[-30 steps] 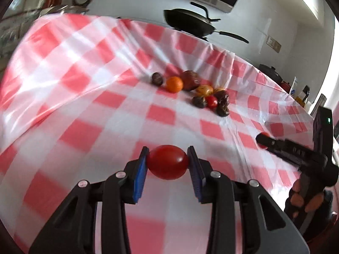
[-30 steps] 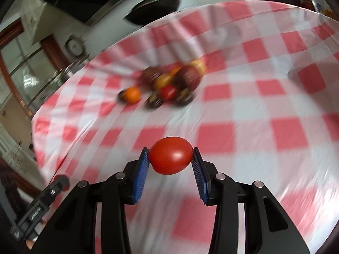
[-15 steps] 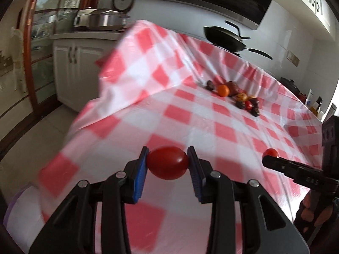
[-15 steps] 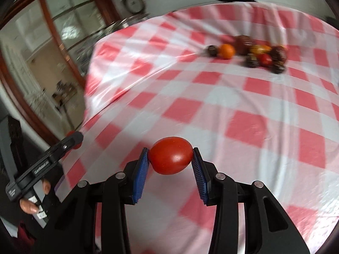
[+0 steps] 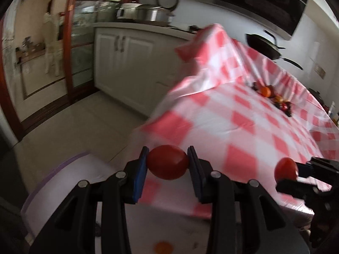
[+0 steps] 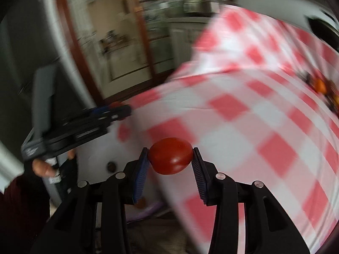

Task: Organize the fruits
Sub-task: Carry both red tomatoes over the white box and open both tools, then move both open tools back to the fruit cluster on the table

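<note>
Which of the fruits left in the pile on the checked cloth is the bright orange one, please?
It is the round orange fruit near the left end of the pile, beside the dark fruits; the others look dark brown, red or yellowish, though blur hides detail.

**Kitchen corner, past the table's edge**

I'm looking at pale floor tiles running to white cabinet doors under a light countertop. Steel pots sit up there. Left, a dark red wooden frame borders glass panels. A black range hood hangs on the white wall, a wok beneath. The checked tablecloth drapes over. Daylight, I think, though it's blurred.
</note>
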`<act>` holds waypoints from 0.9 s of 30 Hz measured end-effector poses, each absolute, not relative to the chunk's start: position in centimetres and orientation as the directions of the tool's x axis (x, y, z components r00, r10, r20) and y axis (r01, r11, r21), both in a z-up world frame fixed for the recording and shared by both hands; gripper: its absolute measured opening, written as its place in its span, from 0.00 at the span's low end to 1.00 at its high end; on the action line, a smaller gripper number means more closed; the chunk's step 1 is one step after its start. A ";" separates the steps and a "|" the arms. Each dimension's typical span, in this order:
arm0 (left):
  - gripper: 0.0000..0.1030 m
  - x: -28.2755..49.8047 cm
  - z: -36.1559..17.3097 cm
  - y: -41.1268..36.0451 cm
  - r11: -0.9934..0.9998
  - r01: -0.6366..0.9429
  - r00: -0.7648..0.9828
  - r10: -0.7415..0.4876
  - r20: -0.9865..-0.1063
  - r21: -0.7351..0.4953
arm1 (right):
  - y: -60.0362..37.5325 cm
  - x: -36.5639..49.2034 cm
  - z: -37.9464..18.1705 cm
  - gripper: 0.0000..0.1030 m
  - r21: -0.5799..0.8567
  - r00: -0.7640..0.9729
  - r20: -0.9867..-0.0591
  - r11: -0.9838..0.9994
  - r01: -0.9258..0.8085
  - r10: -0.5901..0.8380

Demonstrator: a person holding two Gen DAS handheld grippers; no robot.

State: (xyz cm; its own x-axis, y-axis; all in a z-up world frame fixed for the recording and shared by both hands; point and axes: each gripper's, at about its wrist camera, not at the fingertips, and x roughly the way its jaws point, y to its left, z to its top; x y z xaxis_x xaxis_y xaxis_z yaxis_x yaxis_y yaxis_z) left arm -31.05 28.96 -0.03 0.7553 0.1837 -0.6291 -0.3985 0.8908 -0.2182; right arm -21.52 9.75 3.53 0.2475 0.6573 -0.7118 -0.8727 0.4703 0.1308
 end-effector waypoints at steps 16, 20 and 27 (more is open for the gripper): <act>0.37 -31.8 -14.9 37.2 0.754 -0.656 0.239 0.213 -0.947 0.004 | 23.1 -31.8 -11.0 0.40 -0.046 0.052 -0.954 0.030 -0.999 0.295; 0.37 -32.4 -17.2 38.2 0.735 -0.677 0.176 0.194 -0.965 0.024 | 24.1 -33.3 -13.2 0.40 -0.060 0.049 -0.973 -0.042 -0.997 0.224; 0.38 -33.5 -18.3 39.3 0.720 -0.694 0.184 0.165 -0.969 -0.009 | 24.6 -34.8 -15.3 0.40 -0.062 0.047 -0.988 -0.102 -0.993 0.149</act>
